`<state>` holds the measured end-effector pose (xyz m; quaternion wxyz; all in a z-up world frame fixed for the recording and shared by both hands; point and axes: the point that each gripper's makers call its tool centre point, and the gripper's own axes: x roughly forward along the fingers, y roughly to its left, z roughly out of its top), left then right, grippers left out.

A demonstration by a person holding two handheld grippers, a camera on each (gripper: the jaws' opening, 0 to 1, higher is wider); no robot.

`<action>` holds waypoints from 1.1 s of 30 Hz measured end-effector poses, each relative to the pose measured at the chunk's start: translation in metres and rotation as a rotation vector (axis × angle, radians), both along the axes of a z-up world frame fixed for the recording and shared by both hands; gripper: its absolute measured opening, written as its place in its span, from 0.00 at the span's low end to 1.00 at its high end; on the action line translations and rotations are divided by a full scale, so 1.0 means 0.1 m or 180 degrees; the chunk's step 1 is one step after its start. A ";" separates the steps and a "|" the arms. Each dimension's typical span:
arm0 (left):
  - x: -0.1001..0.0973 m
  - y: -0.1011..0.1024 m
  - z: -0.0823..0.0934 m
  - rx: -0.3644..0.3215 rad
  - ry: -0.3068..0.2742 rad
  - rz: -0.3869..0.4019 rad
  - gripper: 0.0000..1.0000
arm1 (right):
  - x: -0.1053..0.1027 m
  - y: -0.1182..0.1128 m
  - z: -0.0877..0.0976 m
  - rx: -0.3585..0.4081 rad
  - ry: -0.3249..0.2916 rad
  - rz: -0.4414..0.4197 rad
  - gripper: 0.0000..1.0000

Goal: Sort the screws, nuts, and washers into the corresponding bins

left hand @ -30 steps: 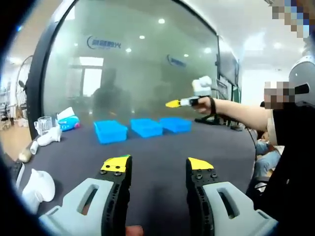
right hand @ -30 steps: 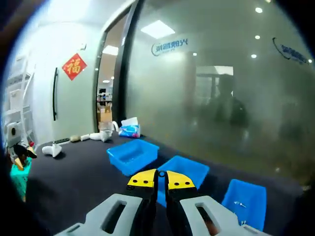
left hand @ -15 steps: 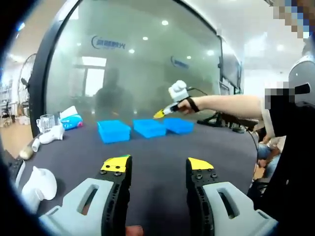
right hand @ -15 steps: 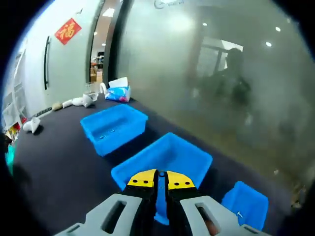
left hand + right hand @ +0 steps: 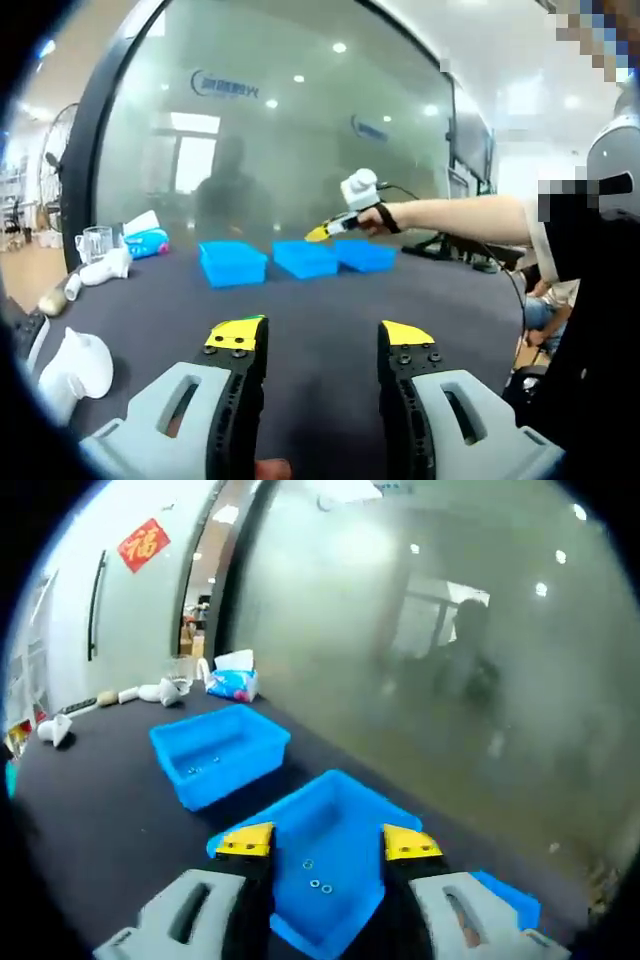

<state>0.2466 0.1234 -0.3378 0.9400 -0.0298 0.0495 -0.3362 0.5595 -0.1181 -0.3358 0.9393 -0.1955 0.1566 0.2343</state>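
Over the middle bin (image 5: 325, 855) our right gripper (image 5: 330, 842) hovers with jaws spread wide and empty; we count three small washers (image 5: 315, 882) on that bin's floor. Three blue bins stand in a row on the dark table (image 5: 320, 300). Nearer us, our left gripper (image 5: 320, 338) is also wide open, empty.

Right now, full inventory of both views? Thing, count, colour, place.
bins: three, blue, in a row on the dark table, before the frosted glass wall.
washers: a few, small, silvery, in the middle bin; small bits also in the left bin.
tissue pack: one, blue and white, far table edge.
glass cup: one, clear, by the tissue pack.
white pieces: several, table's left side.
red sign: one, on the wall.
left tongs: open, above bare table.
right tongs: open, above the middle bin.
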 end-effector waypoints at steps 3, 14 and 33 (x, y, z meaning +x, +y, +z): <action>0.00 0.01 0.01 -0.0025 -0.0004 0.0011 0.43 | -0.08 0.00 0.02 0.0016 -0.0033 0.0000 0.50; 0.01 0.02 0.05 -0.0079 -0.0041 0.0033 0.43 | -0.68 -0.15 0.25 0.0171 -0.0391 0.0134 0.51; 0.00 -0.11 0.21 0.0013 -0.0165 -0.0021 0.44 | -2.56 -0.93 0.48 0.0688 -0.0882 -0.0059 0.51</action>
